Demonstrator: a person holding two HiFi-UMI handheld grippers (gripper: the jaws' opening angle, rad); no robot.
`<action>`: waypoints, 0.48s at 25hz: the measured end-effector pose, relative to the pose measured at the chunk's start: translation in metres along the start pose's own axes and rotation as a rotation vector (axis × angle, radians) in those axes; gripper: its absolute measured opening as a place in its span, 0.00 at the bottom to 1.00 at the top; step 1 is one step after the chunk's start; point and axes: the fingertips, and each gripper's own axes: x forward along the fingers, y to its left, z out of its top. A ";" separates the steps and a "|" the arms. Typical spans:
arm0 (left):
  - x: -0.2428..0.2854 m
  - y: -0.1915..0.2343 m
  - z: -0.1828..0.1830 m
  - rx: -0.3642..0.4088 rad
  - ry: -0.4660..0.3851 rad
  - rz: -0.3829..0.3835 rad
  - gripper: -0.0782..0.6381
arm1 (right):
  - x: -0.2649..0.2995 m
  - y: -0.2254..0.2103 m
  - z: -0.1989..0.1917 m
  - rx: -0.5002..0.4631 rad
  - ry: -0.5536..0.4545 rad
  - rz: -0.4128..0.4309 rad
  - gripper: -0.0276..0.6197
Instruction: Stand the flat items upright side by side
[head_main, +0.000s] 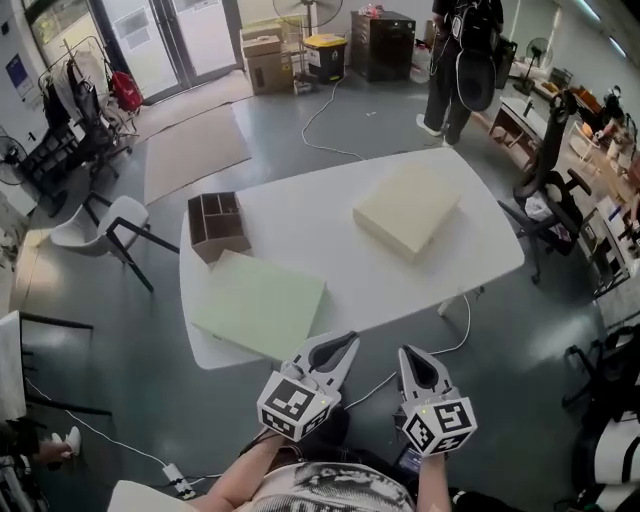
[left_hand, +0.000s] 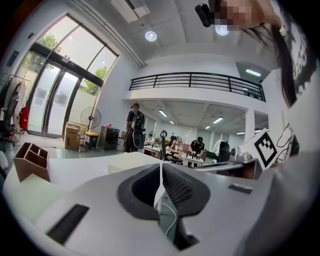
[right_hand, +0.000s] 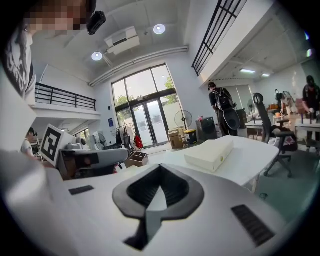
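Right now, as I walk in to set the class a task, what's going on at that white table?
A person holds the left gripper and the right gripper at the near edge of the white table, both shut and empty. A pale green flat box and a cream flat box lie flat on the table, with a brown wooden divider rack beside the green one. Neither gripper touches anything, and nothing stands upright yet.

Pale green pad (head_main: 258, 303), cream box (head_main: 405, 208) — white table (head_main: 320, 228).
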 end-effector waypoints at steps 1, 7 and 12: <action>0.003 0.011 0.002 0.006 0.001 0.004 0.14 | 0.011 0.000 0.003 0.011 0.003 0.004 0.04; 0.018 0.055 0.007 0.013 0.019 0.000 0.14 | 0.056 -0.002 0.022 0.053 -0.001 0.007 0.04; 0.031 0.072 0.009 0.001 0.027 -0.037 0.14 | 0.070 -0.008 0.033 0.036 -0.006 -0.038 0.04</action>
